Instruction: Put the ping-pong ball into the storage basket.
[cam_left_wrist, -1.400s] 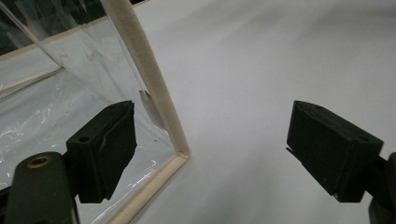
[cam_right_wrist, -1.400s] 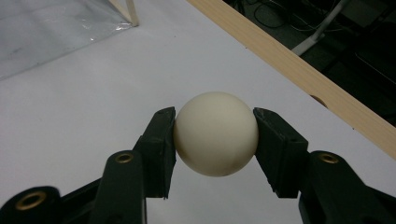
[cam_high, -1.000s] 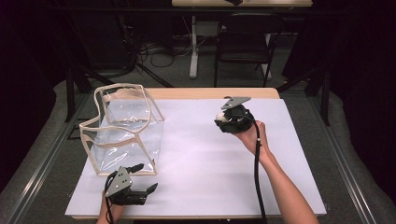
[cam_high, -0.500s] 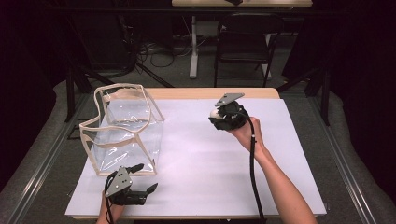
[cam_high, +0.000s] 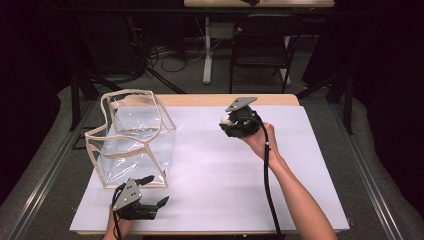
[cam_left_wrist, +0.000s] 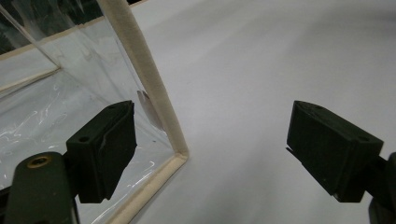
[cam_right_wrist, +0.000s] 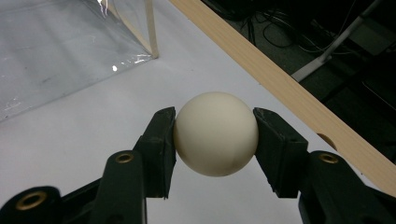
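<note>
A cream ball (cam_right_wrist: 215, 133) sits squeezed between the two black pads of my right gripper (cam_right_wrist: 215, 135); in the high view that gripper (cam_high: 228, 121) hangs above the white table cover, right of the bag, with the ball (cam_high: 226, 120) peeking out at its left. A clear plastic bag (cam_high: 131, 137) with cream edging stands open on the table's left half. My left gripper (cam_high: 156, 190) rests low at the table's front edge, its jaws wide apart and empty. In the left gripper view the bag's near bottom corner (cam_left_wrist: 180, 154) lies just inside the left pad.
A white sheet (cam_high: 225, 170) covers the wooden table (cam_high: 210, 99), whose bare far edge runs close behind the ball (cam_right_wrist: 280, 88). A chair (cam_high: 262, 45) and cables stand on the floor beyond. A black cable trails along the right forearm.
My right gripper has drifted a little to the left and up-table with the ball still in it. The left gripper and the bag have stayed put.
</note>
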